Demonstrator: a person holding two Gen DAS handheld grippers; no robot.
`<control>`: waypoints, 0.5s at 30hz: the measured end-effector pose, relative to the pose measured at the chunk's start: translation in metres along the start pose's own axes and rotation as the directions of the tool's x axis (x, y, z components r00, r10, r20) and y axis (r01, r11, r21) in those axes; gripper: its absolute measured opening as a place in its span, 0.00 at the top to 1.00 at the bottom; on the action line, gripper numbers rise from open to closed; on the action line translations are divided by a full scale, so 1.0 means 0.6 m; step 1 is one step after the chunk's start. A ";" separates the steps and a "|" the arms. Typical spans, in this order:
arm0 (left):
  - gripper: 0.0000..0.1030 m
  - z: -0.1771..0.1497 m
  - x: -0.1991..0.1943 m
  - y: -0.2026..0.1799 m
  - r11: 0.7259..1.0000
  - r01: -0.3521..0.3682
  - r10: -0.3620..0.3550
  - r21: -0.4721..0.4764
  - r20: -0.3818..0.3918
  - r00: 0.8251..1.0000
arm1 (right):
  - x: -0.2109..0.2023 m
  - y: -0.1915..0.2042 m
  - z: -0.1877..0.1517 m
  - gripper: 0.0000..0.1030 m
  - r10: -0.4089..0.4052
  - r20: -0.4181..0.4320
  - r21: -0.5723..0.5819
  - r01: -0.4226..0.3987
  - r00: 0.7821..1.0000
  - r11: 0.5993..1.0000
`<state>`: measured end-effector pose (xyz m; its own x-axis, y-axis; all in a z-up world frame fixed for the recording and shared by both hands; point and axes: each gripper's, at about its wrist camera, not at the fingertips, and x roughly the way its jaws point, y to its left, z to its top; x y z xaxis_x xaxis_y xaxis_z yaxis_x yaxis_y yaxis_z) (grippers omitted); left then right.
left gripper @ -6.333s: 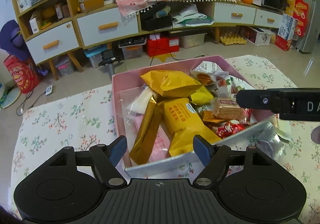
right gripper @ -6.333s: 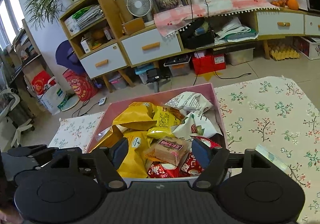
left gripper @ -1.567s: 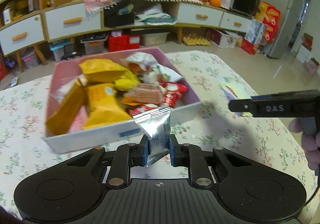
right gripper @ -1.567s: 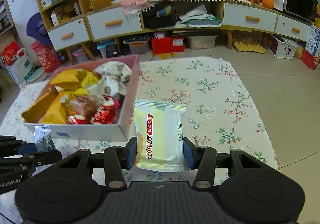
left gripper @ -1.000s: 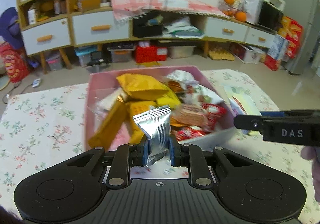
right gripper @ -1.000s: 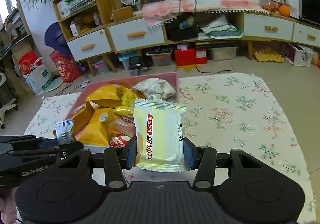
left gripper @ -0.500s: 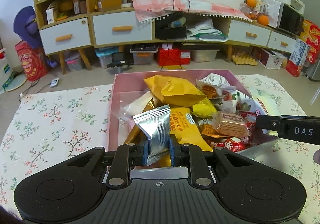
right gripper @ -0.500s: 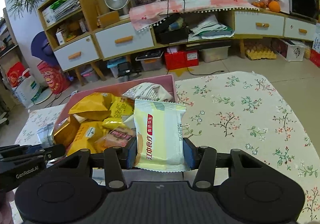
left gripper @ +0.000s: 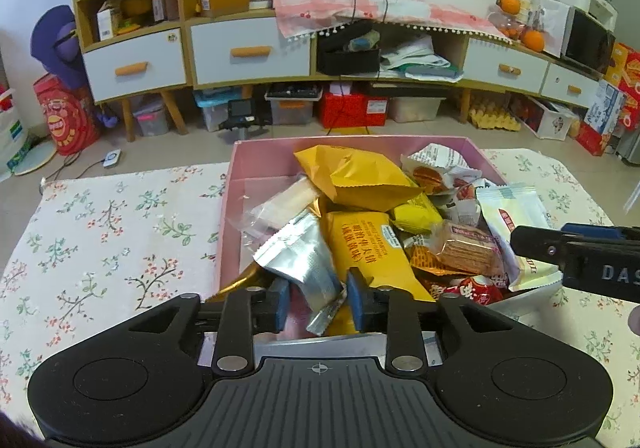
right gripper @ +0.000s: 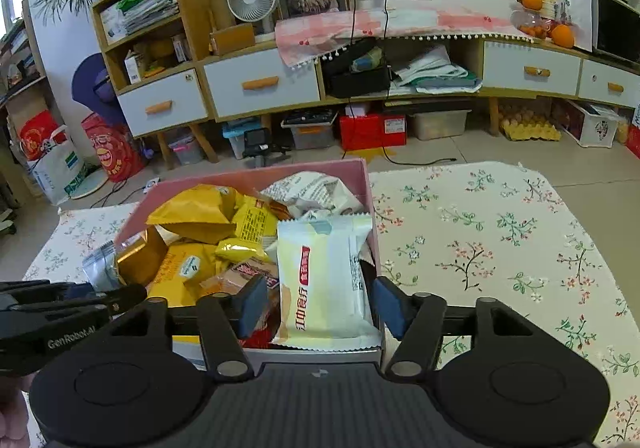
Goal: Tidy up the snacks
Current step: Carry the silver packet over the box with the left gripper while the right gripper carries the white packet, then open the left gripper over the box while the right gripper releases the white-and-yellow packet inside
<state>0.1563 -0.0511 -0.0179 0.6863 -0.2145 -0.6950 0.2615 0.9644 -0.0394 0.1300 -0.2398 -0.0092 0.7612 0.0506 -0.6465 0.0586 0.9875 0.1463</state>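
The shallow cardboard box is pink inside. The crinkled foil packet is plain silver; the flat pillow-shaped wrapper is pale cream with a red strip of lettering and a dab of orange. Bright yellow and golden-brown bags fill the middle, beside a white printed wrapper and small red sweets. The tablecloth is white, sprigged with pink blossoms and green leaves. Both tools are black with blue pads.
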 end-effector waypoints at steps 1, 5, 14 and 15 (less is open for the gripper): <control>0.69 -0.001 -0.001 0.001 1.000 0.002 -0.002 -0.006 -0.001 1.000 | -0.003 0.000 0.001 0.61 0.001 0.003 0.000 -0.001 1.000 1.000; 0.43 -0.003 -0.011 0.007 0.999 0.039 -0.040 -0.031 -0.009 0.999 | -0.010 0.001 0.002 0.57 -0.002 0.004 -0.019 0.002 1.000 1.000; 0.20 -0.017 -0.060 -0.015 0.998 0.060 -0.060 0.006 0.000 0.998 | -0.048 0.007 -0.001 0.45 -0.003 0.010 -0.076 0.004 1.000 0.997; 0.18 -0.018 -0.067 -0.016 0.998 0.060 -0.060 0.005 0.001 0.998 | -0.054 0.007 -0.003 0.44 -0.007 0.010 -0.087 0.008 1.000 0.996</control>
<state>0.1187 -0.0502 0.0025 0.6702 -0.2723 -0.6905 0.3059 0.9489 -0.0772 0.1043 -0.2368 0.0111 0.7670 0.0424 -0.6403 0.0080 0.9971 0.0756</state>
